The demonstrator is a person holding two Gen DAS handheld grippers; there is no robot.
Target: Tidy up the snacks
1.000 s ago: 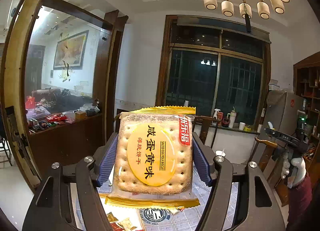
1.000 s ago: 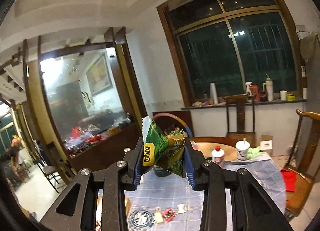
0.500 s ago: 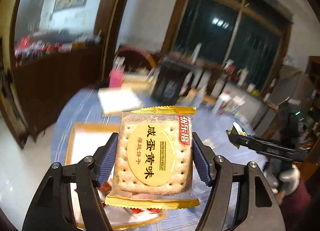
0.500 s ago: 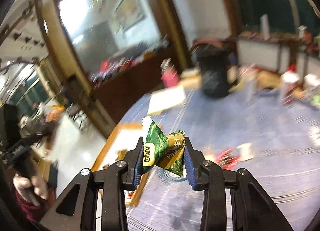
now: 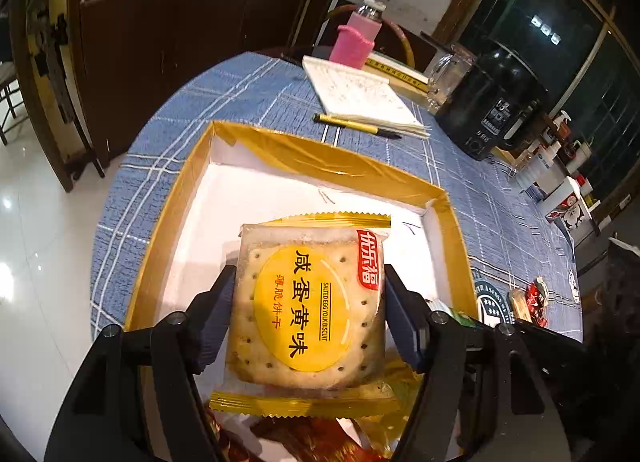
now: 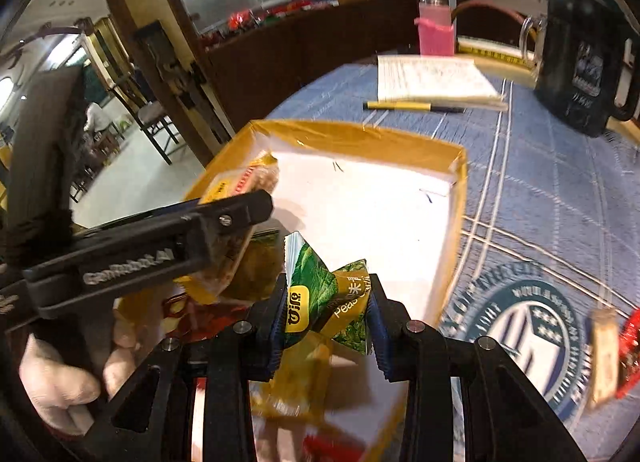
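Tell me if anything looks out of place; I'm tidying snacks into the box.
Two wrapped snacks lie loose on the tablecloth, right of the box, not in it. The biscuit pack sits squarely in the left tool. The green pea packet looks crumpled between the right tool's opening jaws.

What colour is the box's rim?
Gold, on the box, clearest in the left wrist view.

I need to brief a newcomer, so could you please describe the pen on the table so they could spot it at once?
Start from the round table with the blue checked cloth, and find the gold-walled box with the white floor. Just past its far wall lies the pen, along the near edge of a white notepad. It is the only slim stick there: yellow barrel, dark tip.
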